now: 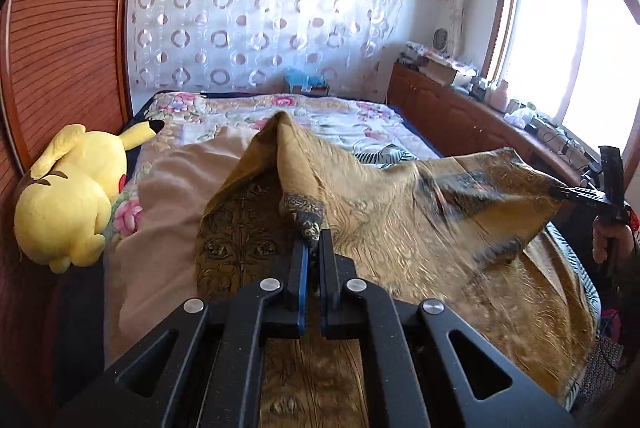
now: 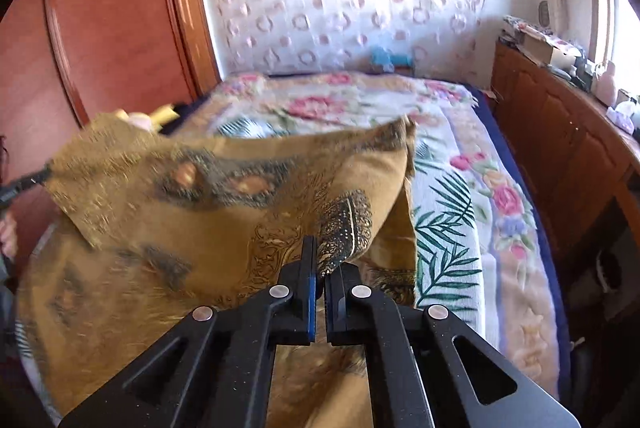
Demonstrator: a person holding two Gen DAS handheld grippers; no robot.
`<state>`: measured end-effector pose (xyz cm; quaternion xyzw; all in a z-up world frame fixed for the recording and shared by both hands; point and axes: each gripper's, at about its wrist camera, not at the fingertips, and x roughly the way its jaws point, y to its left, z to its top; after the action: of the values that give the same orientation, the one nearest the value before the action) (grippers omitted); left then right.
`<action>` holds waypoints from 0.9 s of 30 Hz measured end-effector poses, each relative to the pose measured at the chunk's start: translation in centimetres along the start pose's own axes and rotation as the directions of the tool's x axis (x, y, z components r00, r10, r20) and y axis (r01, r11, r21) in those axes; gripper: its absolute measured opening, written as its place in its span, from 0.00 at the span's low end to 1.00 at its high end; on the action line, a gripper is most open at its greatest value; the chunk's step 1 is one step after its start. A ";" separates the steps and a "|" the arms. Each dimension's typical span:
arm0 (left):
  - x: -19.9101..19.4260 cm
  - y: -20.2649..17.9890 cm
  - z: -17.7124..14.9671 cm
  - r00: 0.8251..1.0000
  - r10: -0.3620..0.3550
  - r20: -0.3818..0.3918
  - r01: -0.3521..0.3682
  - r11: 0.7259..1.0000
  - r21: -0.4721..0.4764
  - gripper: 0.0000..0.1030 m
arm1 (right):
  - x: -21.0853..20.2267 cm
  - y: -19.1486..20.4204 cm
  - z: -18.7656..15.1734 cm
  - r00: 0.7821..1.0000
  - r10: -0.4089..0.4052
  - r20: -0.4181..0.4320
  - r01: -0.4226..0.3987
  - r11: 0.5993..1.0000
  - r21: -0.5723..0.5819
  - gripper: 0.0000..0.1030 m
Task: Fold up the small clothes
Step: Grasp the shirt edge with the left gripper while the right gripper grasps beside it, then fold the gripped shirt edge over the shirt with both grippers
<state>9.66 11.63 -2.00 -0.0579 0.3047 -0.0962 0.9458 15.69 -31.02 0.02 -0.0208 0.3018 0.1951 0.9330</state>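
1. Now clamped: left gripper pinching a dark-printed corner of the golden-brown patterned cloth, lifted above the bed.
2. Likewise clenched: right gripper on another printed corner of the same cloth, raised.
3. Stretched between both tongs, lower part draped on the floral blanket.
4. Lying well left on the bed: yellow plush toy.
5. Along the right: wooden cabinet.

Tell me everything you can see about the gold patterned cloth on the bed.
The gold cloth is thin, shiny fabric printed with dark ornamental motifs. Its near edge is lifted off the floral bedspread while the rest drapes on the bed. The left gripper pinches one bunched corner and the right gripper another, so it peaks into folds between them.
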 end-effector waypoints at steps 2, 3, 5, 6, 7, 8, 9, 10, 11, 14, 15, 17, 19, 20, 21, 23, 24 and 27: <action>-1.3 0.2 -0.7 1.000 -0.005 0.004 0.005 1.000 -0.005 0.05 | -1.9 0.5 -1.0 1.000 0.020 0.019 -0.020 1.000 0.000 0.02; -2.0 0.4 -1.3 1.000 -0.006 0.007 0.006 1.000 -0.010 0.05 | -2.8 0.4 -1.7 0.999 0.032 0.024 -0.032 0.999 0.000 0.02; -3.2 0.7 -2.6 1.000 -0.007 0.008 0.007 1.000 -0.020 0.05 | -4.5 0.7 -3.2 0.999 0.040 0.030 -0.040 0.999 0.000 0.02; -3.6 0.8 -3.2 1.000 -0.008 0.008 0.008 1.000 -0.027 0.05 | -5.2 0.6 -4.0 0.999 0.048 0.026 -0.048 0.999 0.003 0.02; -4.3 1.0 -4.2 1.000 -0.010 0.003 0.010 0.999 -0.041 0.05 | -5.7 0.8 -5.0 0.998 0.056 0.018 -0.056 0.998 0.008 0.02; -4.6 1.2 -4.9 1.000 -0.010 -0.001 0.010 0.999 -0.050 0.05 | -6.3 0.8 -5.9 0.998 0.057 0.012 -0.057 0.998 0.011 0.02; -4.9 1.4 -5.6 1.000 -0.009 -0.006 0.008 0.998 -0.058 0.05 | -6.9 0.7 -6.8 0.998 0.059 0.003 -0.059 0.998 0.015 0.02; -5.3 1.6 -6.5 1.000 -0.005 -0.011 0.004 0.998 -0.068 0.05 | -7.3 0.8 -7.8 0.998 0.061 -0.006 -0.061 0.998 0.019 0.02; -5.6 1.9 -7.1 1.000 -0.005 -0.017 0.004 0.997 -0.079 0.05 | -7.7 0.8 -8.5 0.998 0.063 -0.013 -0.063 0.998 0.026 0.02; -6.5 2.3 -8.6 0.999 -0.009 -0.031 0.005 0.994 -0.113 0.05 | -9.7 0.5 -10.0 0.997 0.070 -0.023 -0.069 0.996 0.048 0.02; -7.0 2.3 -9.0 0.999 -0.012 -0.033 0.008 0.993 -0.117 0.05 | -10.2 0.3 -10.3 0.997 0.071 -0.027 -0.070 0.996 0.052 0.02; -8.0 2.1 -9.5 0.999 -0.016 -0.032 0.013 0.993 -0.118 0.05 | -11.3 0.4 -10.8 0.997 0.075 -0.034 -0.074 0.996 0.050 0.02; -8.7 1.5 -9.8 0.999 -0.008 -0.034 0.005 0.994 -0.105 0.05 | -12.4 0.5 -11.3 0.997 0.072 -0.041 -0.070 0.997 0.042 0.02; -8.7 1.3 -10.0 0.999 -0.003 -0.042 -0.001 0.995 -0.102 0.05 | -13.0 0.8 -11.5 0.996 0.074 -0.044 -0.072 0.997 0.040 0.02; -8.7 1.2 -10.2 0.998 0.002 -0.056 -0.008 0.995 -0.096 0.05 | -13.5 1.2 -11.7 0.996 0.073 -0.056 -0.071 0.997 0.036 0.02; -8.4 1.3 -10.7 0.997 0.013 -0.075 -0.020 0.996 -0.091 0.05 | -13.4 1.8 -12.0 0.994 0.059 -0.091 -0.057 0.998 0.019 0.03; -8.1 1.4 -11.1 0.996 0.020 -0.087 -0.028 0.995 -0.094 0.05 | -13.1 2.0 -12.3 0.993 0.049 -0.104 -0.049 0.999 0.008 0.03; -7.4 1.7 -11.8 0.993 0.039 -0.113 -0.050 0.994 -0.097 0.05 | -11.9 2.1 -12.7 0.990 0.025 -0.135 -0.024 1.000 0.008 0.03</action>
<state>-2.94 14.27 -7.61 -0.0929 0.3623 -0.0626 0.9253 -1.00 -35.27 -3.36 -0.0271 0.3653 0.2038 0.9079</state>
